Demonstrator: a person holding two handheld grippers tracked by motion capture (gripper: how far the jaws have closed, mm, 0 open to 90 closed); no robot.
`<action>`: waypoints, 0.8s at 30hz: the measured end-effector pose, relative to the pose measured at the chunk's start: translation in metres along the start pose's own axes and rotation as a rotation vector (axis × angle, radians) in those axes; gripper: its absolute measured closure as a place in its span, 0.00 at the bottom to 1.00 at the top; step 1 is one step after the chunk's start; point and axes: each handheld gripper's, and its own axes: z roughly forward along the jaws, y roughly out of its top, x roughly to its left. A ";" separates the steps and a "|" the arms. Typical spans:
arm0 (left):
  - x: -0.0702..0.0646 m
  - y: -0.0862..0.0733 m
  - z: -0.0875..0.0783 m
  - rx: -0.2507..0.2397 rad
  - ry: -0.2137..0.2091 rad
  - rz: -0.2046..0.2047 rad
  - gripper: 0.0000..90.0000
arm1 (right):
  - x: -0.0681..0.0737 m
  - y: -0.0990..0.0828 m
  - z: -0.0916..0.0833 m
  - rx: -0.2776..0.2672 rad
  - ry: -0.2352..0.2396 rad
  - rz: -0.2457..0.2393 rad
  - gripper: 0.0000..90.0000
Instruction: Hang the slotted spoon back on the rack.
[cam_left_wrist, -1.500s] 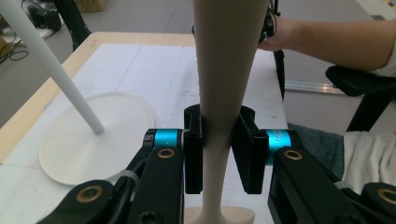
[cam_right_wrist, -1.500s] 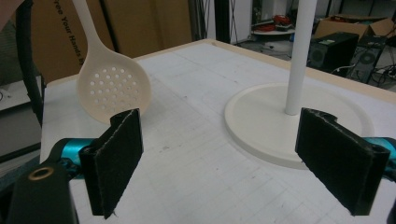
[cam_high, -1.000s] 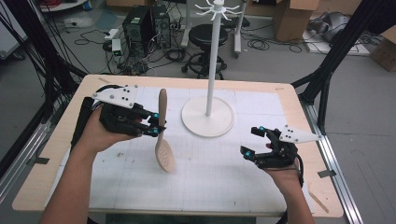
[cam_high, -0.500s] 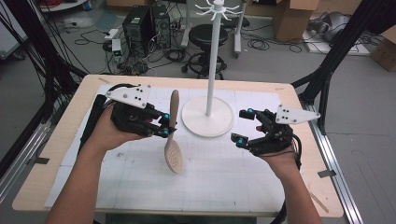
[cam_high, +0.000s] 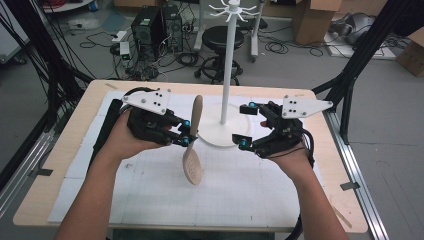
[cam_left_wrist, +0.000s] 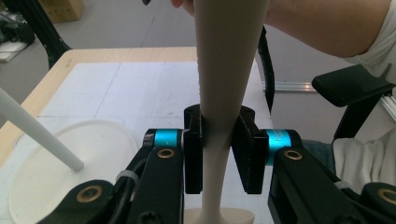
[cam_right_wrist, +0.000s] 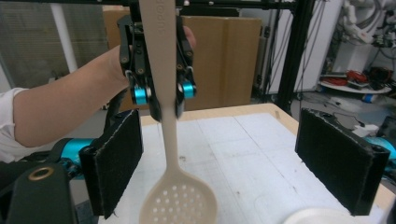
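The beige slotted spoon (cam_high: 193, 150) hangs above the white mat (cam_high: 150, 200), handle up and perforated bowl down, a little tilted, just left of the white rack base (cam_high: 220, 135). Your left gripper (cam_high: 185, 136) is clenched on its handle; in the left gripper view the two black pads (cam_left_wrist: 194, 149) press the narrow part of the handle (cam_left_wrist: 219, 121) from both sides. Your right gripper (cam_high: 245, 125) is released, its jaws stand wide with nothing between them, near the rack pole (cam_high: 229, 65).

The right gripper view shows the holes in the spoon bowl (cam_right_wrist: 180, 200) and the other gripper's blue-tipped fingers around the handle, which the high view does not make clear.

Compared with one second ago, the spoon is lifted clear of the mat and more upright, and your right hand has come up from the table's right side toward the rack base.
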 end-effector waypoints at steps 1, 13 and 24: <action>0.000 0.002 0.001 0.001 -0.001 -0.001 0.83 | 0.000 0.002 0.002 -0.003 0.000 -0.010 0.16; 0.000 0.009 0.012 -0.009 -0.023 0.015 0.83 | 0.009 0.025 0.024 -0.032 0.088 -0.033 0.17; 0.000 0.011 0.018 -0.011 -0.037 0.019 0.83 | 0.010 0.030 0.039 -0.016 0.119 -0.050 0.27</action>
